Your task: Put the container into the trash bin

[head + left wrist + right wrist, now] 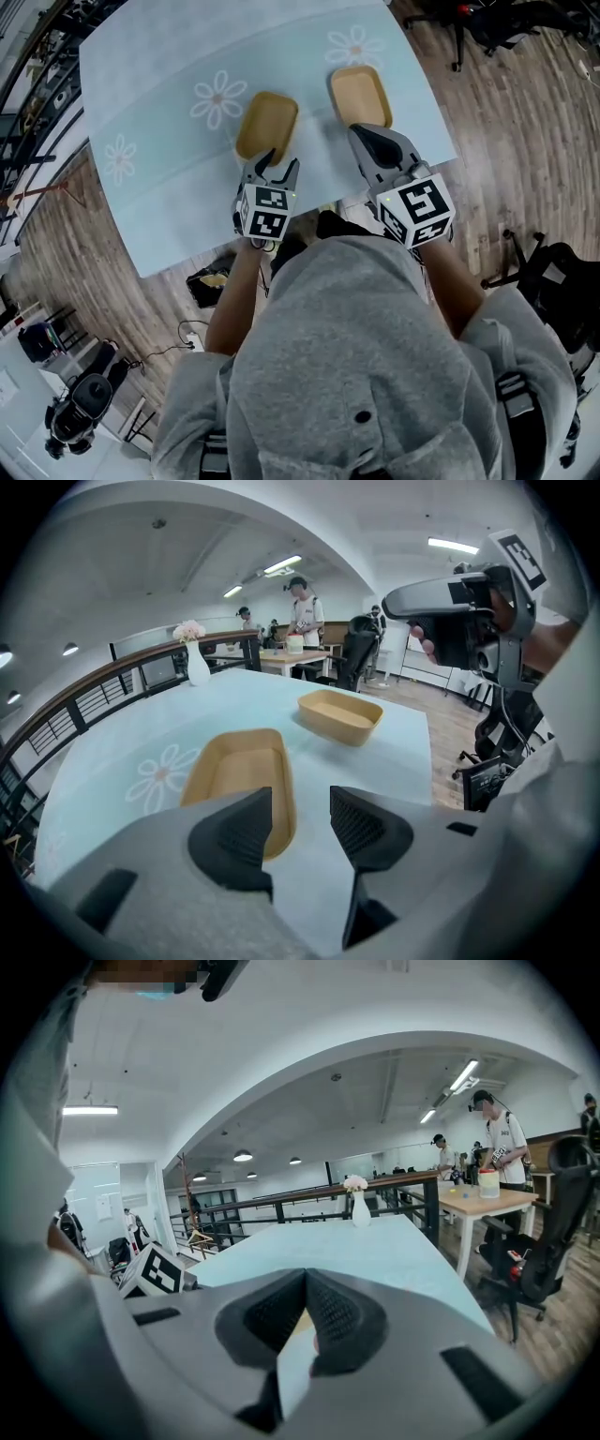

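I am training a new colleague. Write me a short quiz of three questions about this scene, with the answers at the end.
1. True or false: the left gripper has its jaws apart, with nothing between them.
2. The left container and the right container are: A) stacked together B) lying apart on the table C) inside a bin.
3. Fill in: the jaws of the right gripper are ____.

Key: 1 true; 2 B; 3 shut.
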{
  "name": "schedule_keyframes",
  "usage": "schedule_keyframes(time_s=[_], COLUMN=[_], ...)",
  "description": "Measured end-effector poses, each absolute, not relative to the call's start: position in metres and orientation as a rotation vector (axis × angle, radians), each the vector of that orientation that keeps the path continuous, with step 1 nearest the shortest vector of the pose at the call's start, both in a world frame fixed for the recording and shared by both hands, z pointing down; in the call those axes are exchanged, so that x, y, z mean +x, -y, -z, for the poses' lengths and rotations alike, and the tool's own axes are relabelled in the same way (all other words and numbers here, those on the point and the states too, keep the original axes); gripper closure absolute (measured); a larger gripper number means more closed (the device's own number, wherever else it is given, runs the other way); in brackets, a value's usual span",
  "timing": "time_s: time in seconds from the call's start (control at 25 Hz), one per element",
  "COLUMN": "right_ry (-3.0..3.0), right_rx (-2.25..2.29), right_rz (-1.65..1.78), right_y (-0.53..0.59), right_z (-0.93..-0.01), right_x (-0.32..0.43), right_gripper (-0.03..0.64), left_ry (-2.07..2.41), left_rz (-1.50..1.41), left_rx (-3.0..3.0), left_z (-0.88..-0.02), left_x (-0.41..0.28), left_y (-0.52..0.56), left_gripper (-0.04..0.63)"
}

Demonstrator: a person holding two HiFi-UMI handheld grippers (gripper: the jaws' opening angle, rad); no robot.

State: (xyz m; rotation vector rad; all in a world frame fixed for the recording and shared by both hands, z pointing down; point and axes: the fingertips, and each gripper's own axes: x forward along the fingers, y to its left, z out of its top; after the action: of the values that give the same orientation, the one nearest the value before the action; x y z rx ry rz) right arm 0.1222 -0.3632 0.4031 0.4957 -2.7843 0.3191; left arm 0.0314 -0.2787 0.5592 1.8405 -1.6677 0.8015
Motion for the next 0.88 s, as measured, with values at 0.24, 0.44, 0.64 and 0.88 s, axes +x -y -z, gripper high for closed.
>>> schedule_keyframes(time_s=[0.24,0.44,0.64,0.88], right_ry=[2.775,2.768,2.774,2.779], right_rx=[0.5,0.506,0.517,0.53], right_rz=[-0.324,-0.316,-0.311,-0.308], right_y=[0.365,0.364,0.366,0.366], right_z=[-0.406,-0.411,-0.41,-0.407], right_x=[0.126,0.132,0.135,0.136], right_gripper=[0.591,0.591,0.591,0.591], left_ry=[1.619,1.623,1.64,1.658], left_rz=[-0.886,-0.943,-1.007,-1.054], left_rx=[1.775,1.731,1.701,1.702], left_z=[-0.579,-0.593,-0.601,-0.599], left_x=[0.033,0.028,0.023,0.019], left_y=[0.276,0.275,0.273,0.276], left_gripper=[0.391,0.416,0.461,0.554])
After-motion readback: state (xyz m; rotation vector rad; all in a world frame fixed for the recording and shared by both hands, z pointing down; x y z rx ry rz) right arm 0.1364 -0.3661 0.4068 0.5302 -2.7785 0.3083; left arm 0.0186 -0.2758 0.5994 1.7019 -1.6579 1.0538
